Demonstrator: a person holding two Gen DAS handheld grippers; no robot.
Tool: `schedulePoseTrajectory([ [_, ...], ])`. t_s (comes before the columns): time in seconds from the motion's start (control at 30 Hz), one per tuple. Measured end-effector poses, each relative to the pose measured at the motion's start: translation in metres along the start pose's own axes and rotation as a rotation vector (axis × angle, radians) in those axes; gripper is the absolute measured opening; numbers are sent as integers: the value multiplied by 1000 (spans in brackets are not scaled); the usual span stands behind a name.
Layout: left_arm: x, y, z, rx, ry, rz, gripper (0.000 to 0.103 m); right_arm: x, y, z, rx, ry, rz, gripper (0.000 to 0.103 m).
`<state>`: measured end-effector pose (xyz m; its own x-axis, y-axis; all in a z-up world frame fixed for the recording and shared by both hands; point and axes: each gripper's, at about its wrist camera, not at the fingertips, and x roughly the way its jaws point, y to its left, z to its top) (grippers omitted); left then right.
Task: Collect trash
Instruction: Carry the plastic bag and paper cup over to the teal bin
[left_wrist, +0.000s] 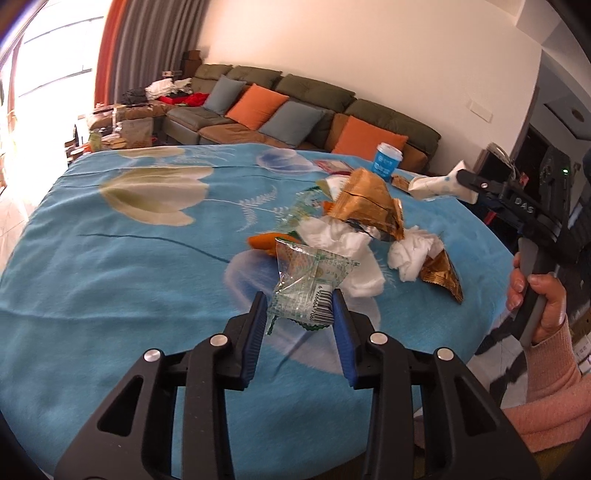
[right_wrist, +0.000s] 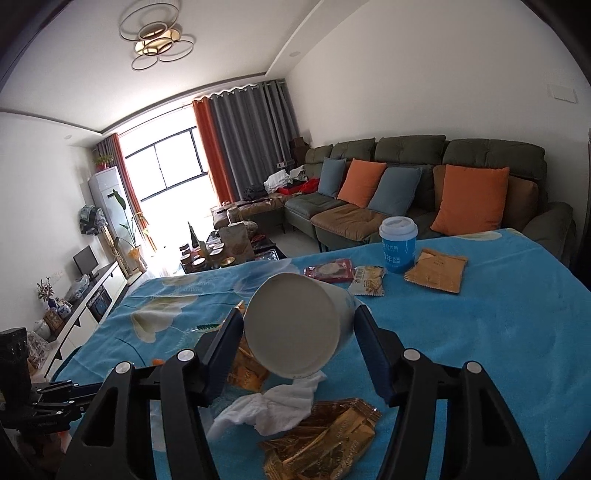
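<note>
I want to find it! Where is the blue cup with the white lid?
In the right wrist view, the blue cup stands upright at the table's far side, beside the tan packet, before the sofa.

A: In the left wrist view, the clear wrapper (left_wrist: 310, 284) has its lower end hidden between the blue pads, and its barcode digits are cut off by one pad.

B: In the right wrist view, the white paper cup (right_wrist: 291, 325) covers part of the gold packets (right_wrist: 321, 439) and tissue (right_wrist: 273, 402). Print on the blue cup (right_wrist: 398, 245) near the table's far edge is too small to read.
</note>
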<state>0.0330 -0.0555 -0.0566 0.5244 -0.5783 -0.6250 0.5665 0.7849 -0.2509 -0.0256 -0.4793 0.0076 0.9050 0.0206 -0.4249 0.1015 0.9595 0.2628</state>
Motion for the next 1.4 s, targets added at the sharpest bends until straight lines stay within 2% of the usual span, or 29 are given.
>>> schedulePoseTrajectory([
  [0.2, -23, 17, -6, -33, -37, 20, 35, 0, 27, 5, -16, -5, 113, 60],
  [0.4, -49, 41, -11, -76, -80, 68, 35, 17, 66, 0, -24, 37, 267, 60],
  [0.57, -74, 65, -16, -128, -119, 130, 35, 40, 110, -7, -60, 97, 396, 60],
  [0.97, -140, 133, -40, -269, -203, 294, 35, 87, 234, -17, -175, 228, 644, 60],
  [1.17, -178, 172, -55, -351, -247, 390, 35, 103, 292, -19, -239, 277, 741, 60],
  [1.4, -204, 210, -72, -422, -251, 494, 35, 118, 349, -24, -309, 319, 825, 60],
])
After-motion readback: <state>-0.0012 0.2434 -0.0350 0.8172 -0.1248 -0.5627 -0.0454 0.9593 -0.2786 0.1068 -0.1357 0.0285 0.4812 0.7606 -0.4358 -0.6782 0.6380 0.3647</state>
